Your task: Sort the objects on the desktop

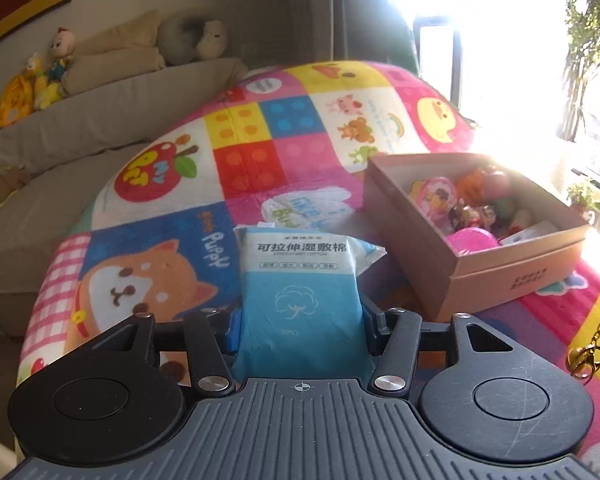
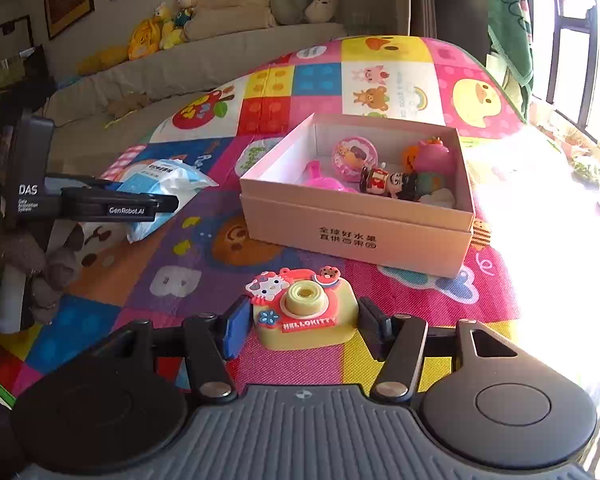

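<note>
The left gripper (image 1: 300, 320) is clenched on a soft blue-and-white pack of wet cotton pads (image 1: 298, 288), held above the colourful cartoon play mat (image 1: 236, 152). At two o'clock from it stands the open beige cardboard box (image 1: 496, 276) filled with small toys. The right gripper (image 2: 304, 326) is spread wide, its fingers (image 2: 236, 330) flanking but not touching a yellow-and-red Hello Kitty toy camera (image 2: 306, 314) that sits on the mat; the box lies at twelve to one o'clock beyond it.
</note>
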Available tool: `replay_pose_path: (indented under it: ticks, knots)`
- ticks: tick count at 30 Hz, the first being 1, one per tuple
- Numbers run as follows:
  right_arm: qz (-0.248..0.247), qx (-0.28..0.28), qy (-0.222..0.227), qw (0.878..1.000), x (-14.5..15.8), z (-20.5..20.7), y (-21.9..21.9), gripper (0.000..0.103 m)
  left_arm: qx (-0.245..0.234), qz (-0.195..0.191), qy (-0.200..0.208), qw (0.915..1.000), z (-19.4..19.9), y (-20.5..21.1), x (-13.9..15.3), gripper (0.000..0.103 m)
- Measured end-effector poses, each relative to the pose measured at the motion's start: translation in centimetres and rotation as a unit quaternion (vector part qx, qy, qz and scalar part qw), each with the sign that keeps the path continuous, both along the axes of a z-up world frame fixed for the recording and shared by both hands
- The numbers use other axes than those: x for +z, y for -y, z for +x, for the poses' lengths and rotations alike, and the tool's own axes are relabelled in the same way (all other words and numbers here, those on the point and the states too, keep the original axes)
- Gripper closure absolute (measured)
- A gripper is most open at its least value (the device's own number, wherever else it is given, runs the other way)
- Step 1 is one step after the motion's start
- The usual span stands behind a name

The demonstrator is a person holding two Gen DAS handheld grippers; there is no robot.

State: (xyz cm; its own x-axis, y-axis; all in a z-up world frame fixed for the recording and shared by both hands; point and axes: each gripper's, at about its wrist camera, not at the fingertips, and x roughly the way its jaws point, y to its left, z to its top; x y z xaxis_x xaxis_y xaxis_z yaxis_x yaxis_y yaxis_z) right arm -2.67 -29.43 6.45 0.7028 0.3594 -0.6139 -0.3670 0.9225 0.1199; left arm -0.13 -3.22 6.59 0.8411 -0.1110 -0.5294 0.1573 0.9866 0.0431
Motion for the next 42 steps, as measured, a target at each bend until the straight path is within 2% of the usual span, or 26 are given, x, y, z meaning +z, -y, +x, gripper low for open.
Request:
replay_pose_path:
  ticks: [2, 4, 8, 9, 10, 11, 13, 15, 17, 20, 23, 27, 30, 35, 37, 39, 42]
  knots:
    - [0.023, -0.016, 0.028, 0.999, 2.8, 0.3, 1.5, 0.046, -0.038, -0.016, 0.043, 0.9982, -0.7, 1.5, 3.2, 0.045]
    - [0.028, -0.033, 0.065, 0.997, 5.4, 0.6, 2.6, 0.046, -0.065, -0.023, 0.068, 0.9953, -0.2, 3.3, 5.4, 0.045]
    - [0.011, -0.067, 0.121, 0.990, 8.4, 1.2, 3.6, 0.046, -0.092, -0.036, 0.080, 0.9919, 2.8, 7.7, 6.6, 0.044]
    - [0.008, -0.071, 0.129, 0.989, 8.8, 1.4, 3.8, 0.046, -0.086, -0.040, 0.079, 0.9924, 4.0, 8.8, 6.3, 0.040]
    - [0.006, -0.073, 0.132, 0.988, 9.0, 1.7, 3.9, 0.046, -0.075, -0.039, 0.068, 0.9941, 5.1, 9.7, 5.8, 0.028]
    - [0.005, -0.078, 0.133, 0.988, 9.2, 2.0, 4.1, 0.046, -0.066, -0.038, 0.052, 0.9957, 6.2, 10.4, 5.2, 0.023]
    - [-0.001, -0.089, 0.132, 0.987, 9.4, 2.5, 4.3, 0.046, -0.055, -0.053, 0.005, 0.9971, 7.5, 10.9, 3.3, 0.021]
    - [-0.008, -0.094, 0.131, 0.987, 9.4, 2.5, 4.7, 0.046, -0.070, -0.063, -0.013, 0.9955, 6.8, 10.6, 1.8, 0.015]
    - [-0.010, -0.096, 0.127, 0.987, 9.1, 2.8, 5.1, 0.046, -0.070, -0.050, -0.009, 0.9962, 5.2, 9.9, 0.5, 0.009]
    - [-0.004, -0.101, 0.109, 0.989, 8.7, 4.4, 5.2, 0.046, -0.064, -0.033, -0.010, 0.9974, 3.5, 8.4, -0.7, 0.008]
    - [0.017, -0.097, 0.093, 0.991, 8.2, 6.9, 4.5, 0.046, -0.058, -0.025, -0.003, 0.9980, 2.7, 7.4, -0.6, 0.007]
    - [0.034, -0.109, 0.107, 0.988, 7.5, 9.9, 3.2, 0.046, -0.049, -0.031, 0.006, 0.9983, 2.3, 6.2, 0.0, 0.004]
    - [0.049, -0.118, 0.052, 0.990, 5.6, 13.0, 2.6, 0.041, -0.040, -0.029, 0.011, 0.9987, 1.5, 5.0, -0.2, 0.003]
    - [0.017, -0.099, 0.036, 0.994, 3.3, 14.0, -0.2, 0.041, -0.021, -0.030, -0.008, 0.9993, 1.0, 3.8, -2.1, 0.002]
    - [0.013, -0.081, 0.020, 0.996, 2.5, 14.6, -1.9, 0.049, -0.018, -0.038, -0.022, 0.9989, 1.3, 3.6, -2.9, 0.002]
    - [0.009, -0.066, 0.007, 0.998, 1.9, 15.5, -3.5, 0.064, -0.017, -0.045, -0.029, 0.9984, 1.5, 3.5, -3.5, 0.002]
    - [0.007, -0.051, -0.007, 0.999, 1.0, 16.9, -5.5, 0.065, -0.023, -0.052, -0.034, 0.9978, 1.4, 3.5, -4.0, 0.002]
